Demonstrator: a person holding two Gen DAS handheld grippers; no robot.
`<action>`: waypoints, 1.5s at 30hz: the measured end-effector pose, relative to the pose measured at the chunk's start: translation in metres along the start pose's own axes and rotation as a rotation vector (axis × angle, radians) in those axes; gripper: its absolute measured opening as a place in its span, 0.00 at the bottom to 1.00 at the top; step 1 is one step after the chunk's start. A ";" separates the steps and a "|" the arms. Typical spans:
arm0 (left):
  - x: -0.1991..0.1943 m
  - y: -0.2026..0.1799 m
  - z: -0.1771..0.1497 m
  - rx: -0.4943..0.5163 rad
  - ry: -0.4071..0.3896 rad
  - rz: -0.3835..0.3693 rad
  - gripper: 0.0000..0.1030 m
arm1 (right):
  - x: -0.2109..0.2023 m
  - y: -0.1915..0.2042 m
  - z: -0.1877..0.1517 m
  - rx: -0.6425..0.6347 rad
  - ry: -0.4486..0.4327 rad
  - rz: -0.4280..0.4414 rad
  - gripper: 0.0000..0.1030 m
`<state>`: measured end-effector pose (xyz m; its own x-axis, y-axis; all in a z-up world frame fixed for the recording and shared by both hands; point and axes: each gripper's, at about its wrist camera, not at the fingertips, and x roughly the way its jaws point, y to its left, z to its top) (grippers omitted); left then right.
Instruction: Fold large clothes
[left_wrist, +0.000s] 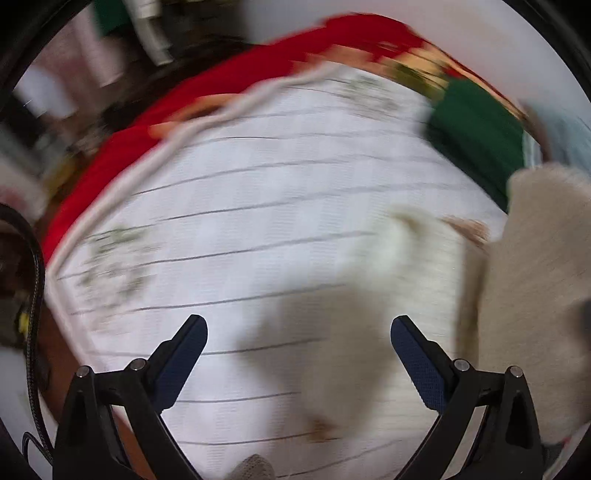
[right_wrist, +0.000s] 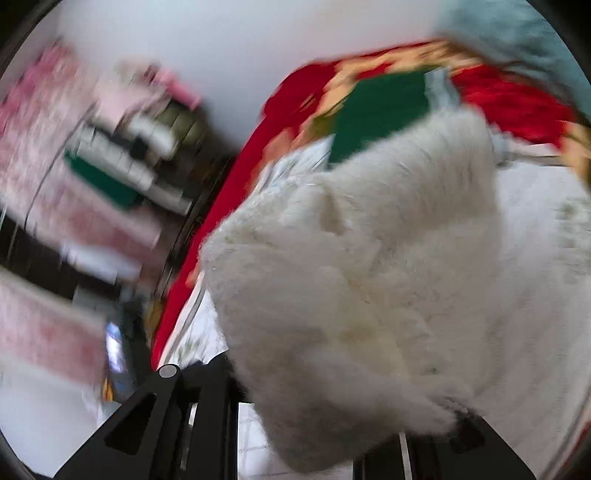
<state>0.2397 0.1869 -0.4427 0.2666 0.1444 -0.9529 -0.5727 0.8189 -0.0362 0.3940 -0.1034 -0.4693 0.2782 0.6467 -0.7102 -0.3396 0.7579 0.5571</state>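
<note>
A white fluffy garment (right_wrist: 369, 277) fills the right wrist view and hangs lifted above the bed. It covers the fingers of my right gripper (right_wrist: 321, 413), whose jaws stand nearly together on its bunched lower part. The left wrist view has the same garment (left_wrist: 535, 277) at the right edge, with a blurred part trailing toward the middle. My left gripper (left_wrist: 298, 319) is open above the white striped sheet (left_wrist: 258, 184), with nothing between its blue pads (left_wrist: 184, 362). Both views are blurred by motion.
A red patterned blanket (left_wrist: 221, 85) borders the sheet at the far side. A dark green cloth (left_wrist: 476, 136) lies on it at the upper right, beside a pale blue pillow (right_wrist: 517, 37). Cluttered shelves (right_wrist: 129, 155) stand left of the bed.
</note>
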 end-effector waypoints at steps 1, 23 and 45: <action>-0.004 0.024 0.000 -0.042 -0.005 0.027 0.99 | 0.024 0.013 -0.009 -0.030 0.055 0.007 0.20; -0.010 0.035 0.034 -0.048 -0.060 -0.098 0.99 | -0.017 0.002 -0.031 -0.069 0.220 -0.068 0.63; 0.029 0.044 -0.002 -0.126 0.122 -0.411 0.18 | 0.042 -0.100 -0.011 0.159 0.364 -0.221 0.44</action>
<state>0.2212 0.2261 -0.4728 0.4033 -0.2519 -0.8797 -0.5302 0.7193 -0.4490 0.4299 -0.1528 -0.5600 -0.0156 0.4169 -0.9088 -0.1574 0.8966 0.4140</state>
